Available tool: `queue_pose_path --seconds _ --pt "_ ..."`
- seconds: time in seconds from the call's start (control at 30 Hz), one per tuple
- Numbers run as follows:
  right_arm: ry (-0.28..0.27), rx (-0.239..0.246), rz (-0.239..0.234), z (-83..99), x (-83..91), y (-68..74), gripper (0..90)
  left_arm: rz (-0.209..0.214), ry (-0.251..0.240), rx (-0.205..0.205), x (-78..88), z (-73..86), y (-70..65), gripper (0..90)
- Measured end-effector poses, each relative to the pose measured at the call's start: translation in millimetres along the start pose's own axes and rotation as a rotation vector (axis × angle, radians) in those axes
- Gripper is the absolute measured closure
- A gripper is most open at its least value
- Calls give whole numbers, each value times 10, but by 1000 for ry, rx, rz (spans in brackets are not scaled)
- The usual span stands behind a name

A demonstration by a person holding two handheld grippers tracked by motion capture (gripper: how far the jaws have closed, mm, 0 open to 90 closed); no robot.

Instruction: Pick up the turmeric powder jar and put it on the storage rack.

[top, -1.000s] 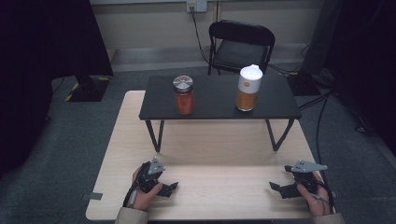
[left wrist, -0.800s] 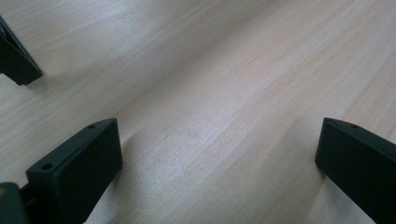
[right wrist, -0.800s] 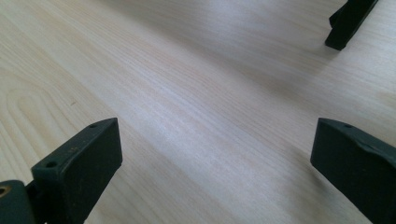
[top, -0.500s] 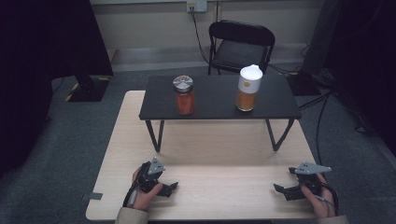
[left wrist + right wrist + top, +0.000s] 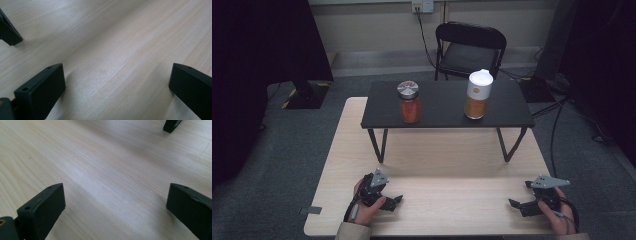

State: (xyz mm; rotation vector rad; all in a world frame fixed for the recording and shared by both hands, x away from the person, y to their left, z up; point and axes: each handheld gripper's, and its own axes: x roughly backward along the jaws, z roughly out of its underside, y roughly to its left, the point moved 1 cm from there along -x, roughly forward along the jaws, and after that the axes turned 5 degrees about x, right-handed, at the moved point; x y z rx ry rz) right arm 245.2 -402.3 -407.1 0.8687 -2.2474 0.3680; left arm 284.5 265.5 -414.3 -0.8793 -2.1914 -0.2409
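High view: pale wooden table [image 5: 437,155], largest thing here, running from the far edge down to the near edge where the hands come in. Across its far half, a low black stand [image 5: 447,102] on thin angled legs, reaching nearly from the left edge to the right edge. Behind the table, on the grey floor, a black folding chair [image 5: 469,50], well apart from everything on the tabletop.

On the stand, toward its right end, a tall container with a white cap [image 5: 477,95] and amber contents, upright. Toward the left end, a shorter jar with a silver lid [image 5: 409,102] and red-orange contents, also upright. Well apart from each other, neither touched by anything.

Down at the near edge, near the right corner: right gripper [image 5: 518,205], held in a hand, grey three-cornered plate on top, jaws pointing inward along the table toward the left. Near the left corner, a little farther in from the side edge: left gripper [image 5: 397,200], likewise held, jaws pointing toward the right. Both low over bare wood, far from the jar and the capped container.

Left gripper view: jaws spread wide, plain wood grain between them, nothing held. Black stand foot [image 5: 8,35] at upper left.

Right gripper view: same story, jaws wide apart over bare tabletop, nothing clasped. Another black stand foot [image 5: 171,125] at the top edge.
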Motion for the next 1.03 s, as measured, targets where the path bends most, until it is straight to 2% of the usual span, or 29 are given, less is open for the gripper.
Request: queue_pose_path --seconds 0.47,0.73,1.03 --pt "24 10 7 17 49 -25 9 0 0 0 0 0 0 0" --pt "39 38 21 10 46 4 0 0 0 0 0 1 -1 0" --pt "40 41 21 9 44 16 0 0 0 0 0 1 0 0"
